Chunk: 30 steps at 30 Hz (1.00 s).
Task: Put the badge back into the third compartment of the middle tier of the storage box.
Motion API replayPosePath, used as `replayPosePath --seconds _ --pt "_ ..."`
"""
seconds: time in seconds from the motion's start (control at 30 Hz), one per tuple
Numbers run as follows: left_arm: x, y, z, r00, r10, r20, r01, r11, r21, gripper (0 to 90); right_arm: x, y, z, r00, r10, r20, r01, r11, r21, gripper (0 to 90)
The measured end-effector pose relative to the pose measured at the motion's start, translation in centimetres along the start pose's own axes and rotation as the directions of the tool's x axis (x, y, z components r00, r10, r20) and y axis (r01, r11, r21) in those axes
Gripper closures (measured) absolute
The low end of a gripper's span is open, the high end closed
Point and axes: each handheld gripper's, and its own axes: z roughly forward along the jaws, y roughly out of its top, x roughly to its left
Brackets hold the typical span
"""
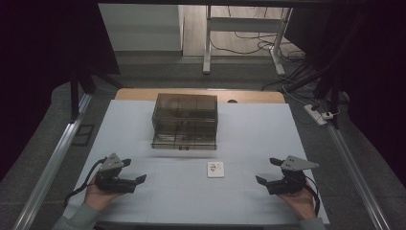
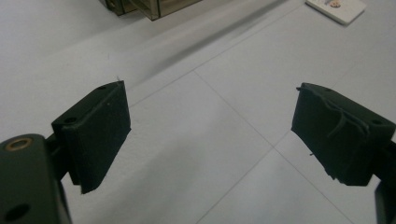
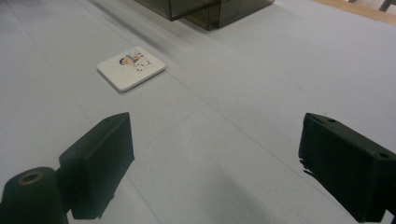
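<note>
A small white square tile (image 1: pixel 215 169) with a coloured picture lies flat on the white table cover, in front of a smoky transparent drawer box (image 1: pixel 185 120). My left gripper (image 1: pixel 134 171) rests low at the near left, jaws wide apart and empty, pointing toward the middle. In the left gripper view the gripper (image 2: pixel 210 135) frames bare cover, with the tile (image 2: pixel 337 8) at the top right. My right gripper (image 1: pixel 269 171) sits at the near right, open and empty. Its own view shows the gripper (image 3: pixel 215 163), with the tile (image 3: pixel 131 68) ahead to the left and the box (image 3: pixel 205 9) beyond.
The white cover (image 1: pixel 143 120) spans a wooden table (image 1: pixel 139 94) whose far edge shows behind the box. Metal rails (image 1: pixel 52 163) run along both sides. Beyond stand a desk frame (image 1: pixel 244 28) with cables and a power strip (image 1: pixel 320 114) on the floor.
</note>
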Motion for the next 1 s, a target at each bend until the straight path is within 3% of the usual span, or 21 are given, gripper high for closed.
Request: replayPosePath --seconds 0.07,0.43,0.9,1.0 --pt "-0.14 -0.08 -0.08 1.0 0.004 0.006 -0.004 1.0 -0.001 11.4 0.17 0.2 0.35 0.9995 -0.006 -0.032 0.006 1.0 0.009 9.9" --pt "0.22 0.02 -0.11 1.0 -0.007 0.003 0.007 0.9999 -0.013 11.7 0.53 0.28 0.42 0.9994 -0.013 -0.032 0.013 1.0 0.014 10.3" --pt "0.24 0.0 0.0 0.9999 -0.006 0.016 0.006 0.9999 -0.014 12.1 0.77 0.53 0.23 0.9996 0.002 -0.028 -0.002 1.0 -0.024 10.6" --pt "0.22 -0.01 0.04 0.9999 -0.004 0.016 0.004 0.9999 -0.013 12.3 0.79 0.67 0.33 0.9985 0.023 -0.05 -0.025 0.999 -0.044 10.8"
